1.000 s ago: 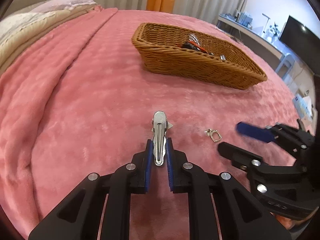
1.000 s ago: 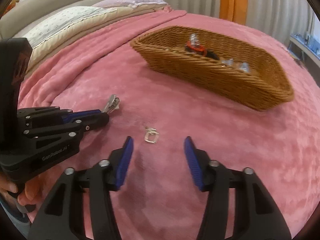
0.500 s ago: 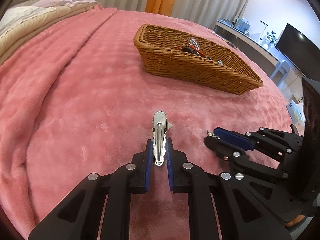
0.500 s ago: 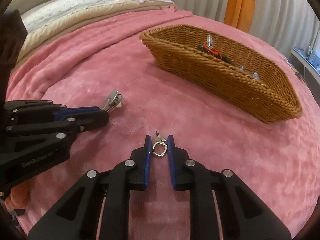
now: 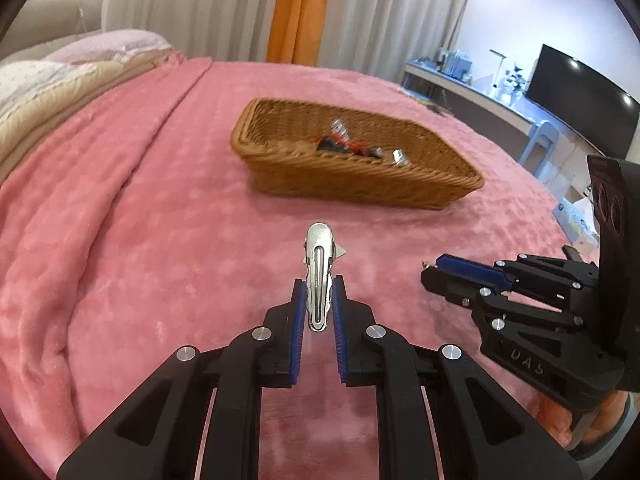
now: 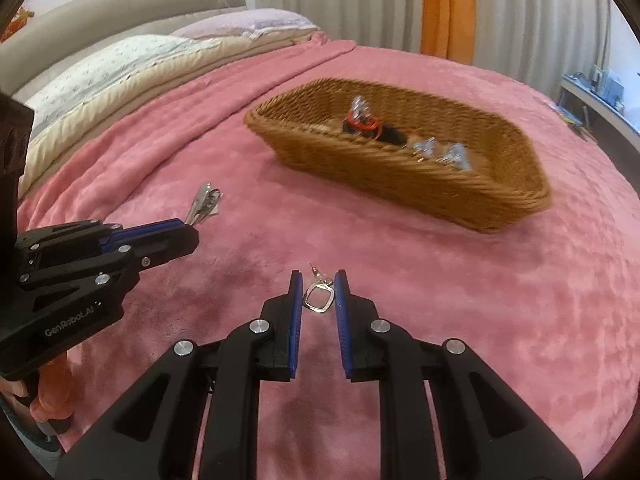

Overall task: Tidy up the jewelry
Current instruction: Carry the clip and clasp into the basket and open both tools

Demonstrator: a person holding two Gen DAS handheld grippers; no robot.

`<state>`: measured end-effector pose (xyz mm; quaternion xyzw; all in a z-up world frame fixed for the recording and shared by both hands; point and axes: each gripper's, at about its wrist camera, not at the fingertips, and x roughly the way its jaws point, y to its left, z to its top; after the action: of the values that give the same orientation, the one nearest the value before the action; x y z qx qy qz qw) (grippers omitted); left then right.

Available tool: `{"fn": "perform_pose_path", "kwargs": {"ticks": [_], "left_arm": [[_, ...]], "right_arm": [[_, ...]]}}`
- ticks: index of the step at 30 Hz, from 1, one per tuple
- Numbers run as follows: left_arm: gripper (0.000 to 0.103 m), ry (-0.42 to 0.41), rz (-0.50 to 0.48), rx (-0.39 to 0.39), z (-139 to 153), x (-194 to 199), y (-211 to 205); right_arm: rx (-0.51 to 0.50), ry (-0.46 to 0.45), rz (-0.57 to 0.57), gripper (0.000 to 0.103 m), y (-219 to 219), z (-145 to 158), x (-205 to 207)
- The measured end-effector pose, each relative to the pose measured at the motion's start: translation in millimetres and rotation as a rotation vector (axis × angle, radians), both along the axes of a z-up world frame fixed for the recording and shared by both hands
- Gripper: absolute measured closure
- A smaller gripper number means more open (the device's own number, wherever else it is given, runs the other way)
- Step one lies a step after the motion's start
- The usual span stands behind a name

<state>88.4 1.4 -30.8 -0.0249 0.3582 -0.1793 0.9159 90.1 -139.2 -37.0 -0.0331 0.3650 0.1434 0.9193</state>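
Note:
My left gripper (image 5: 318, 292) is shut on a silver hair clip (image 5: 319, 268) and holds it above the pink blanket; the clip also shows in the right wrist view (image 6: 203, 203). My right gripper (image 6: 318, 292) is shut on a small silver square earring (image 6: 318, 298), lifted off the blanket. The right gripper also shows in the left wrist view (image 5: 440, 270), to the right of the left gripper. A wicker basket (image 5: 420, 190) (image 6: 472, 208) stands beyond both grippers, holding several jewelry pieces (image 6: 366, 122).
The pink blanket (image 5: 140, 220) covers the bed. Pillows (image 6: 120, 68) and a headboard lie at the left. A desk with a monitor (image 5: 580, 100) stands beyond the bed's right edge. Curtains hang at the back.
My right gripper closed on the earring and lifted it off the blanket. Both grippers rose, still holding their pieces, and the basket now sits lower in view.

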Motion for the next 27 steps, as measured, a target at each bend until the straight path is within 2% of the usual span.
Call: {"fn": "perform_pose_path", "kwargs": {"ticks": [4,10,13,17,22,27], "left_arm": [[0.092,-0.033,-0.023,-0.018,12.1,-5.9,-9.2],[0.092,-0.129,-0.045,-0.012,54.8,-11.2,-22.3],[0.092,-0.169,-0.051,0.012,78.5,-0.8,-32.0],[0.092,-0.203,-0.044,0.037,96.3,25.1,-45.2],[0.091,-0.172,0.002,0.028,92.6,74.2,-50.8],[0.091,-0.125,0.058,0.015,69.1,124.8,-45.3]], "right_arm": [[0.0,-0.045,-0.02,0.089,-13.8,21.8,-4.2],[0.006,-0.13,-0.036,0.089,-34.3,63.7,3.6],[0.008,-0.166,-0.052,0.089,-42.6,80.5,17.5],[0.03,-0.19,-0.076,0.089,-54.3,95.2,47.6],[0.064,-0.173,-0.115,0.089,-68.9,92.9,98.9],[0.094,-0.112,-0.128,0.089,-76.4,71.6,142.0]]}}
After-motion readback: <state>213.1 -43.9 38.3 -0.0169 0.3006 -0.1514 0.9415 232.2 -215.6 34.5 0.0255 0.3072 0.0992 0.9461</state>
